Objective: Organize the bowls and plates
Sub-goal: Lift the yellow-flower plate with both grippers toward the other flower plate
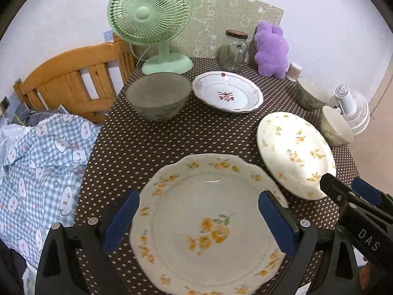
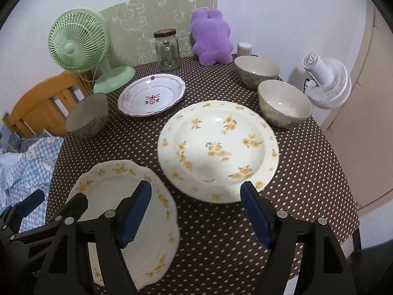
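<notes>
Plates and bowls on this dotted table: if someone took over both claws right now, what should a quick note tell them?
Left claw: open, empty, above the scalloped yellow-flower plate.
Right claw: open, empty, near the round yellow-flower plate.
Red-flower plate sits farther back; one bowl on the left, two bowls on the right.
Done: nothing stacked.
Left: stack plates, nest bowls.

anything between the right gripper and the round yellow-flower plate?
Nothing visible. The right gripper is open and hovers just short of the near rim of the round yellow-flower plate, with only bare polka-dot tablecloth under it. The scalloped plate lies off to its left, under the left gripper.
</notes>
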A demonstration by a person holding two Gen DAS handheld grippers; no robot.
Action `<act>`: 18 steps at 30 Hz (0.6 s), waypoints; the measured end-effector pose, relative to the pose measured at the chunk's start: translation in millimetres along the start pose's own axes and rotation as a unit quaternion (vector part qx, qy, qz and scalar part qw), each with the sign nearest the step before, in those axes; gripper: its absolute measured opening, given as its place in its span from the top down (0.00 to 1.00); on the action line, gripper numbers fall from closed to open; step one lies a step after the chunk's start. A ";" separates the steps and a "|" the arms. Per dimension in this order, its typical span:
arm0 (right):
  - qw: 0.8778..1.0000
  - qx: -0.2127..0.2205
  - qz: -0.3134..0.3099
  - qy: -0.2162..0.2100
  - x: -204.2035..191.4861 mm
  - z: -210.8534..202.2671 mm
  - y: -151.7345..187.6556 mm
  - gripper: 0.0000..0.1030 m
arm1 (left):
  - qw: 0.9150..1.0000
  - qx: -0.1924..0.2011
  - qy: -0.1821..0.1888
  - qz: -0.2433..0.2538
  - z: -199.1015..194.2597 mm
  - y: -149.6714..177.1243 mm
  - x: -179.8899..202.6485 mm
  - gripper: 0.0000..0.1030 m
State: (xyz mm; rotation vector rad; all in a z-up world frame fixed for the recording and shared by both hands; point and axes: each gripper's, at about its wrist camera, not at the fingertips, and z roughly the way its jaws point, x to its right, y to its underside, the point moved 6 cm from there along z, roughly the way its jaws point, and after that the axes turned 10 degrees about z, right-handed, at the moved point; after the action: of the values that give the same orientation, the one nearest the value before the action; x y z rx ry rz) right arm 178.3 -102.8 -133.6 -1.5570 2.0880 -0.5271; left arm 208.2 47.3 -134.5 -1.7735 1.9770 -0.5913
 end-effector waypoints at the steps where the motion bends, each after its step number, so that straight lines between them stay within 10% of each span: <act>1: 1.000 0.001 0.000 -0.004 4.6 -0.6 -2.2 0.25 | 1.000 0.002 -0.002 -0.002 -0.4 -1.8 3.0 0.06; 18: 1.000 -0.002 -0.008 -0.021 69.7 15.6 -44.2 0.25 | 1.000 -0.005 -0.022 -0.014 20.9 -32.6 71.9 0.11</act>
State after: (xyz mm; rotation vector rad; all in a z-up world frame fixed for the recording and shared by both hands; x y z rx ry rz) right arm 205.1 -182.4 -131.5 -1.5760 2.0489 -0.4920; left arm 239.5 -28.2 -135.0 -1.8079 1.9301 -0.5479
